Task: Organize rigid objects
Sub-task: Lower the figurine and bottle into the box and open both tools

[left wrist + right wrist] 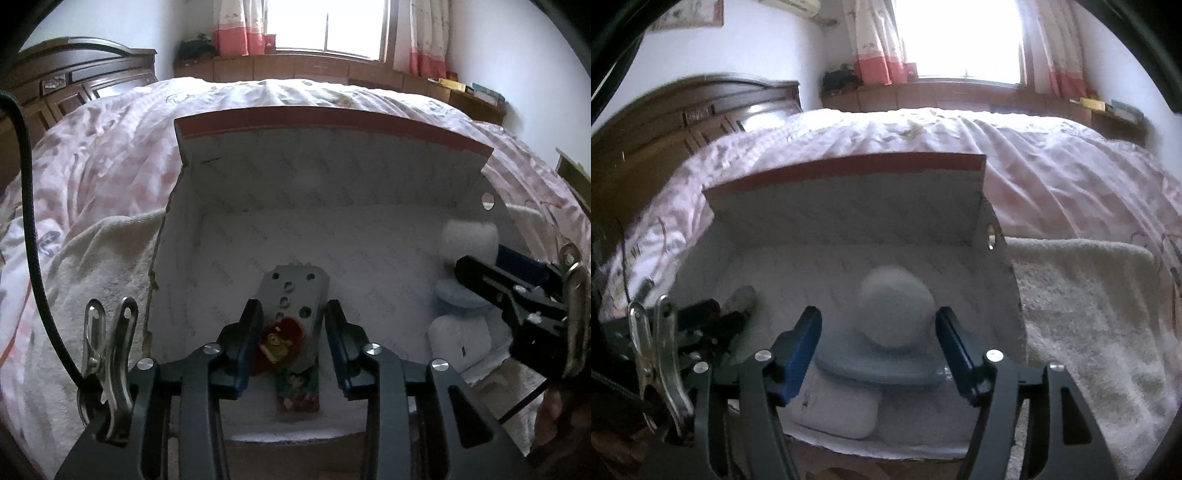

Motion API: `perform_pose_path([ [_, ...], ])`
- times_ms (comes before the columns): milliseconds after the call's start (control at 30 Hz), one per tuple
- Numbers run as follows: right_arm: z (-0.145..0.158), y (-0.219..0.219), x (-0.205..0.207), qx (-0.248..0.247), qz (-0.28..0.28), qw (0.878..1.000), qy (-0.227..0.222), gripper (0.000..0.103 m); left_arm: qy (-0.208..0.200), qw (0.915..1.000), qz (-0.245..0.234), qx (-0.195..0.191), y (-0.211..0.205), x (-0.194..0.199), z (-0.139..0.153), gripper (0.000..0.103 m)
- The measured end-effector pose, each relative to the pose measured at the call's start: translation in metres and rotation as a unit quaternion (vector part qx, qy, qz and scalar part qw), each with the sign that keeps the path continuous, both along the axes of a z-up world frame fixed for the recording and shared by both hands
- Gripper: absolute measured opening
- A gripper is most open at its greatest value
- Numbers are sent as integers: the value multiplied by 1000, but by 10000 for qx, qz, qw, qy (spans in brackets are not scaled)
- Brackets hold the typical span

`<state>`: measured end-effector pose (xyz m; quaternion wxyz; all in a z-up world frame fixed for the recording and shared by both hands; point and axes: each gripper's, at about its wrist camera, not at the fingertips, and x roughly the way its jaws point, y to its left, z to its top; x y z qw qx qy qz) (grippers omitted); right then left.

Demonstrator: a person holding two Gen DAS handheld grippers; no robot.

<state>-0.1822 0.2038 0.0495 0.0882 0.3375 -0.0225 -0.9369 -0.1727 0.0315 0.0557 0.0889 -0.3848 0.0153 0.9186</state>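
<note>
On the bed, the box [207, 206] holds a grey block [291, 295] lengthwise between parted left fingers [243, 343]

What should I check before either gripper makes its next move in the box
1. Left gripper open: ok, fingers apart.
2. Left gripper empty: ok, grey block lies on the box floor between the fingers, ungripped.
3. Right gripper open: ok.
4. Right gripper empty: ok, white ball sits ahead, not clamped.
5. Box lid clear: ok, it stands up at the back.
6. Blue disc steady under the ball: cannot tell.
</note>
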Motion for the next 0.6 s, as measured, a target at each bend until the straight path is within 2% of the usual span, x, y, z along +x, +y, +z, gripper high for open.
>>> perform_pose_path([
  [133,-4,-6,7,237,41,9997,-55,67,-75,9999,17,-98,0,9,-2,36],
  [600,-6,-6,39,177,86,9996,-181,68,-478,9988,79,43,-9,44,-6,36],
])
